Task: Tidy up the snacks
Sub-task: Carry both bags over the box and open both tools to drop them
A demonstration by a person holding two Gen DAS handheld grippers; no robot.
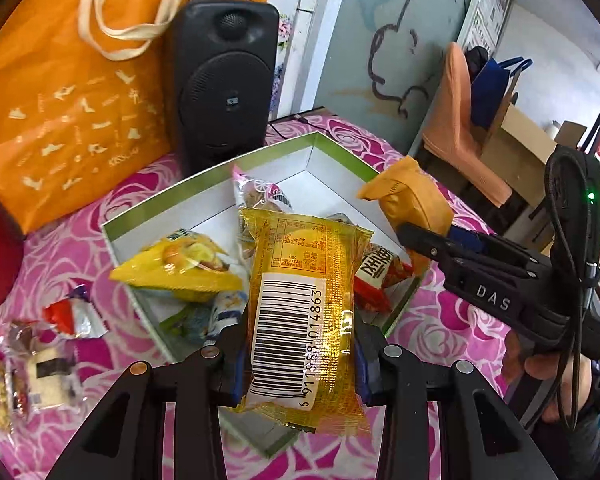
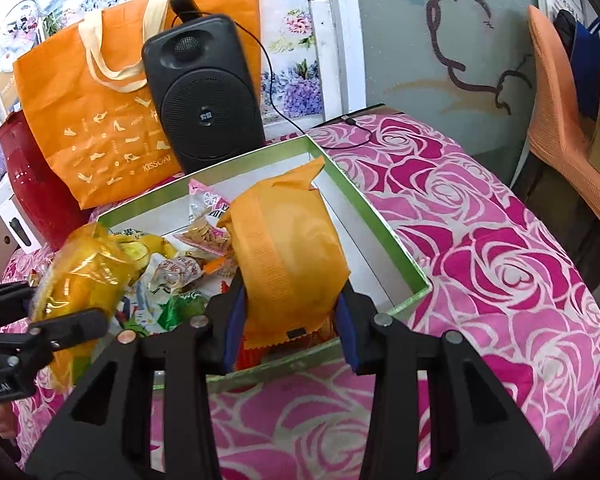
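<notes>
The left claw [image 1: 300, 356] was clamped on a translucent yellow snack packet with a barcode label [image 1: 300, 304], held above the shallow white cardboard box with green rim [image 1: 204, 184]. The right claw [image 2: 290, 328] gripped an orange matte snack pouch [image 2: 288, 256] over the same box, which sat on the pink rose-patterned counter [image 2: 500, 264] and already held several wrapped snacks [image 1: 180, 264].
</notes>
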